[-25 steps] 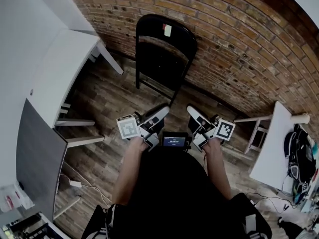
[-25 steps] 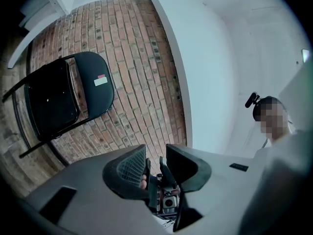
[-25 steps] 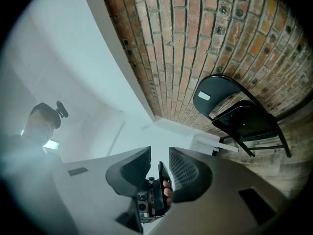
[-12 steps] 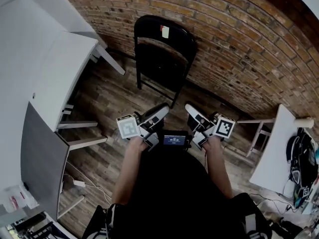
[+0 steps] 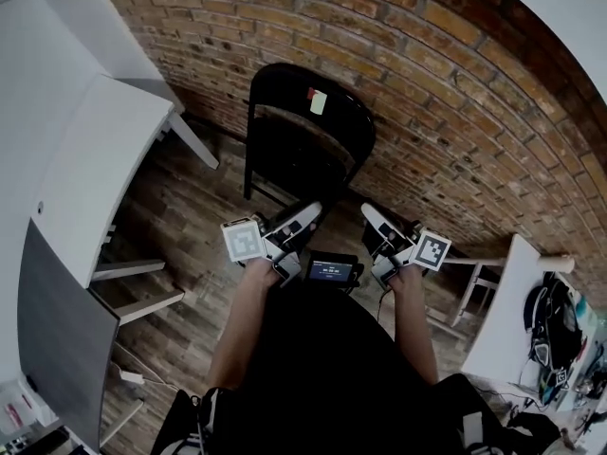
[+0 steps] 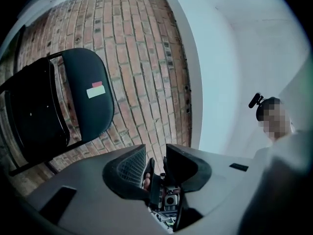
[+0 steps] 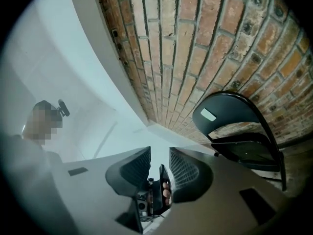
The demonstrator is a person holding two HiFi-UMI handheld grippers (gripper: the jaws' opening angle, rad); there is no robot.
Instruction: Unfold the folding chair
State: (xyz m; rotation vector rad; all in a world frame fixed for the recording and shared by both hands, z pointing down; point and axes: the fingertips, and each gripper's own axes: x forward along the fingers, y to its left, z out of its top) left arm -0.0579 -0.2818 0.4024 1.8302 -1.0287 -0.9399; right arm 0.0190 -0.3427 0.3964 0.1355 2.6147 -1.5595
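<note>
Left gripper: jaws a narrow gap apart, nothing between them. Right gripper: same, narrow gap, empty. Both are held out in front of the person's body, side by side, pointing at the wall.

The folding chair is ahead of both pairs of jaws, clearly apart from them, no contact. It sits ahead-left of the left jaws and ahead-right of the right jaws. Seat is flat up against the backrest, a small label near the top. It leans on the brick wall, feet on the wood floor.

One white table is off to the left of the left jaws, another off to the right of the right jaws, both well aside.

Progress, as I judge it: nothing unfolded yet, chair untouched, looks like the approach. Left to do: reach the chair, grip it, swing the seat down, stand it on its legs.
</note>
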